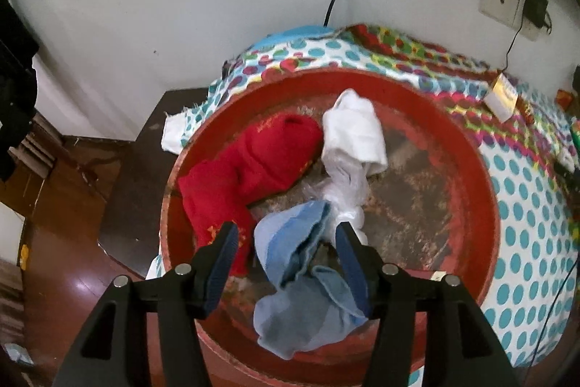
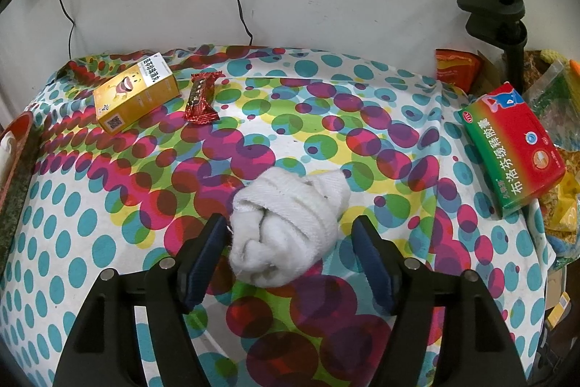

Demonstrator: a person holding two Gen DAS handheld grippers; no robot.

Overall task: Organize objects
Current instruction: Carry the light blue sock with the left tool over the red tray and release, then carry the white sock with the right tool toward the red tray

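Left wrist view: left gripper [image 1: 286,238] jaws spread, pads clear of the blue cloth [image 1: 301,263] lying between them at the near rim of the red basin [image 1: 485,205]; red cloth [image 1: 253,162] and white cloth [image 1: 353,129] lie further in.

Right wrist view: right gripper [image 2: 288,234] jaws apart, straddling the rolled white sock [image 2: 290,227] on the dotted tablecloth [image 2: 108,242], near its front edge; left pad just beside the sock, right pad clear.

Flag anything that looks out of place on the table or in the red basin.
The rolled white sock lies alone on the dotted tablecloth between the right gripper's open jaws, while the red, white and blue socks already sit in the red basin.
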